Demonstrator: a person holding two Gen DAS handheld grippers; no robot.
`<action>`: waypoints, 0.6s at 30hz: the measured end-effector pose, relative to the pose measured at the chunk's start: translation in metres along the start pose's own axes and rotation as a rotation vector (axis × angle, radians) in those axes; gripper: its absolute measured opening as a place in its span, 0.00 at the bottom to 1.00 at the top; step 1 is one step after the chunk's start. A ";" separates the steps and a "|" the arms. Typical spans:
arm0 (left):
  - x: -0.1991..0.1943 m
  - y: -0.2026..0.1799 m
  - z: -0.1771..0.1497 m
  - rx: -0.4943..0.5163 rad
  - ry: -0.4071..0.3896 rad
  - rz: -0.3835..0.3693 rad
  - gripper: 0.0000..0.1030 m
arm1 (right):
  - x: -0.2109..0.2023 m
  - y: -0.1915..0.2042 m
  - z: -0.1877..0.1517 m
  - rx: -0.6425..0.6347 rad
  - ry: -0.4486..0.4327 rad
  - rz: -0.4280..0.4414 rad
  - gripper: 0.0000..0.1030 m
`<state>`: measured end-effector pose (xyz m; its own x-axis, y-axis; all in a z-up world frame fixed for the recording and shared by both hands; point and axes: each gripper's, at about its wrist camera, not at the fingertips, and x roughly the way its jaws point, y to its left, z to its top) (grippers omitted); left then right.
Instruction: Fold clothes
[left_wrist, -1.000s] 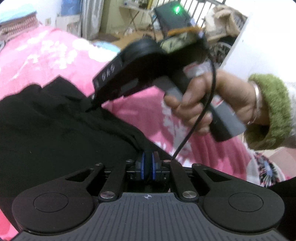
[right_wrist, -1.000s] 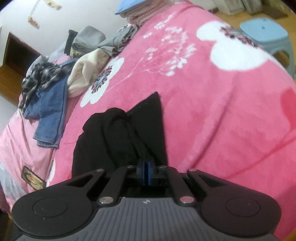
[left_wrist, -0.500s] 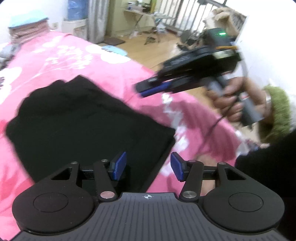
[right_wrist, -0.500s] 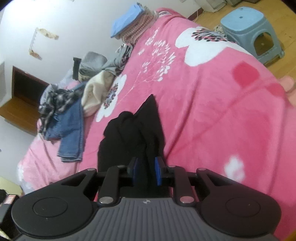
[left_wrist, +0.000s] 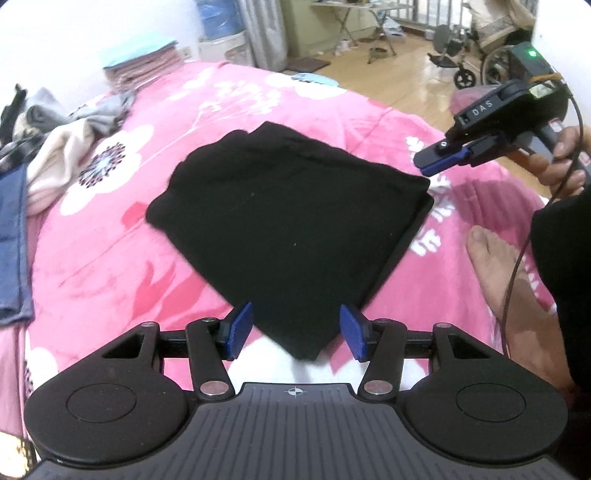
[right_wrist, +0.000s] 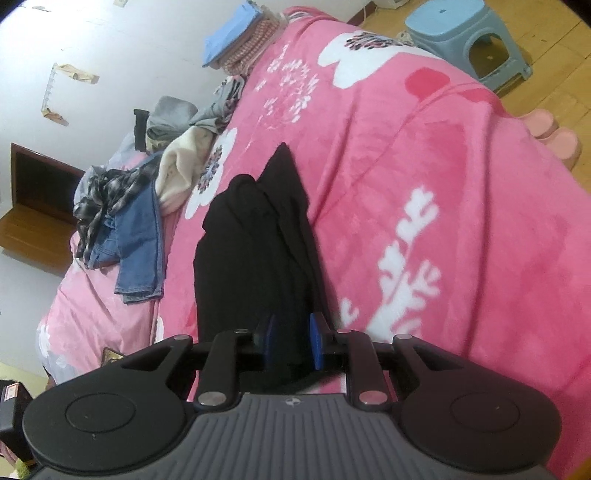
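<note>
A: Where's the black garment (left_wrist: 288, 221)?
B: Folded on the pink bed (left_wrist: 110, 280). Left tongs (left_wrist: 295, 330) gape, empty; right tongs (right_wrist: 290, 341) are slightly parted, not pinching.
A: Risk?
B: A stray tong could snag and undo the loose top fold.

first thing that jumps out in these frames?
The folded black garment, a dark slab mid-bed on the loud pink floral blanket. Next, the unfolded clothes pile by the wall. Both the left gripper and right gripper have jaws apart, gripping nothing.
</note>
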<state>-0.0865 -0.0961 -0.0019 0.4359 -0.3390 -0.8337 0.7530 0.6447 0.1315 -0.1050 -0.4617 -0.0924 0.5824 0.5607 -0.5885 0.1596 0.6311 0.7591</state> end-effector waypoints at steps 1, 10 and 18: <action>-0.002 -0.001 -0.003 0.003 -0.003 -0.001 0.50 | -0.001 0.001 -0.001 -0.003 0.001 -0.006 0.21; 0.015 -0.020 -0.015 0.222 -0.059 -0.035 0.50 | -0.005 0.003 -0.005 -0.010 0.010 -0.053 0.21; 0.040 -0.021 -0.042 0.331 -0.064 -0.027 0.39 | 0.003 -0.007 -0.003 0.028 0.037 -0.074 0.21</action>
<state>-0.1050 -0.0946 -0.0606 0.4359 -0.4018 -0.8054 0.8792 0.3814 0.2855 -0.1068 -0.4629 -0.1007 0.5380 0.5331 -0.6529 0.2240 0.6563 0.7205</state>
